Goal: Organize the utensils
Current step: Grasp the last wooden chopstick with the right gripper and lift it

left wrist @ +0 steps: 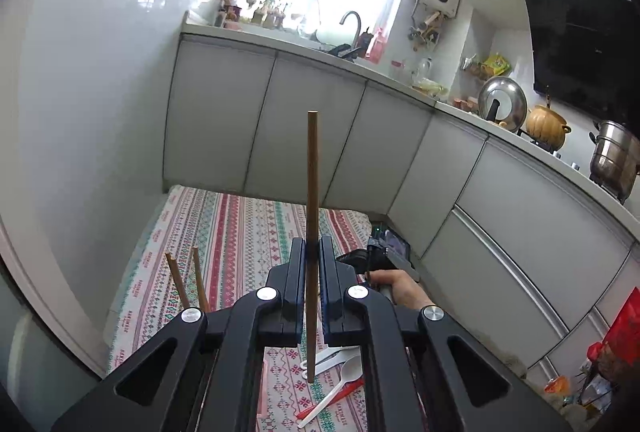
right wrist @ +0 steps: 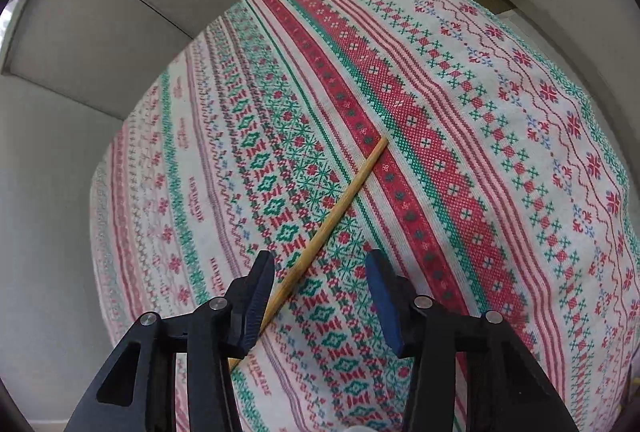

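Over the patterned tablecloth (right wrist: pixel 440 80) that covers the counter, both grippers are at work on loose utensils, and the sorting looks only partly done.

Largest of the moving parts, the left gripper (left wrist: pixel 311 252) is clamped on a wooden chopstick (left wrist: pixel 313 168), holding it upright with its lower tip hanging above the cloth. Just left of that gripper, the tops of two more chopsticks (left wrist: pixel 188 280) stand up side by side, leaning a little; what holds them is hidden behind the gripper body, so I cannot tell whether they sit in a holder. My guess is that these are already gathered and the held one is meant to join them.

The right gripper (right wrist: pixel 320 292) has its jaws apart and grips nothing. A second loose chopstick (right wrist: pixel 332 220) lies flat on the cloth toward the counter's middle, its near end running beside the left finger of that gripper, not yet squarely between the two.

Near the counter's front edge, a white plastic spoon (left wrist: pixel 340 384), another white utensil (left wrist: pixel 328 356) and a red one (left wrist: pixel 344 392) lie in a small heap, unsorted.
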`<state>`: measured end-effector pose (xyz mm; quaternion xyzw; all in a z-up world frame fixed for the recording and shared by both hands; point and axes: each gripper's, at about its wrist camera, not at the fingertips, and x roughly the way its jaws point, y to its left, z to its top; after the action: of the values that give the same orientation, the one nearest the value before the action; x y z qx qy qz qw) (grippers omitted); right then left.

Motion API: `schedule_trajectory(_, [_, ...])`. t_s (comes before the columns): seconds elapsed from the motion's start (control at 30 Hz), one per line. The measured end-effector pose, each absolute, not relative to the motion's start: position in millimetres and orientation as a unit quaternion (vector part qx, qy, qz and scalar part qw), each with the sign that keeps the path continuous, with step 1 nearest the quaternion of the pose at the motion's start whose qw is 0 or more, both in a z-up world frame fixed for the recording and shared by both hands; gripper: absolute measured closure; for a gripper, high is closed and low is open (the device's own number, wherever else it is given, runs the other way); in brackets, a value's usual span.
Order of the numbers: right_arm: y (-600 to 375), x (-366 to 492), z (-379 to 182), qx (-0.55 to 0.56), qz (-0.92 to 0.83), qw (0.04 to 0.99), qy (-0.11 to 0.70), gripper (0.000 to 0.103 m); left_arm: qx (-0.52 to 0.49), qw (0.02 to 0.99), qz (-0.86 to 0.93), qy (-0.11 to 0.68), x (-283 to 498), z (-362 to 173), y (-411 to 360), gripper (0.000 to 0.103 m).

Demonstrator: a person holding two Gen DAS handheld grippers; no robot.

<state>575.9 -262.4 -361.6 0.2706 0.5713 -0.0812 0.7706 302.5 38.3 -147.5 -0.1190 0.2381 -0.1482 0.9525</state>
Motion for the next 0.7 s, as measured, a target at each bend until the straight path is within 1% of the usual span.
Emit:
schedule_trajectory(0.07, [-254,588,-359,0.239,-0.100,0.774,0.577,0.065,-0.121,0.953,-0.150,0.234,303,-147,42,0.097])
schedule_trajectory(0.1, [-248,593,-357,0.221,-0.107,0.778,0.578,0.073,-0.123,0.953,-0.150,0.231,303,-147,44,0.097])
schedule_trajectory(0.13, [-243,596,-357,0.205,-0.111,0.778,0.583,0.087,-0.124,0.954,-0.149,0.228,303,-146,45,0.097])
schedule_trajectory(0.2, [-237,598,-355,0.177,-0.132,0.783,0.581,0.090,-0.127,0.955,-0.148,0.223,301,-145,49,0.097])
schedule_trajectory(0.27, [-236,595,-352,0.182,-0.124,0.788,0.576,0.094,-0.130,0.955,-0.147,0.222,300,-144,53,0.097])
schedule_trajectory(0.33, [-241,585,-348,0.215,-0.105,0.789,0.566,0.097,-0.131,0.955,-0.149,0.220,298,-144,55,0.097])
schedule_trajectory(0.4, [-247,570,-335,0.234,-0.085,0.801,0.545,0.097,-0.129,0.957,-0.146,0.215,296,-142,56,0.097])
schedule_trajectory(0.7, [-257,493,-250,0.227,-0.031,0.874,0.428,0.097,-0.139,0.959,-0.156,0.191,279,-131,64,0.097])
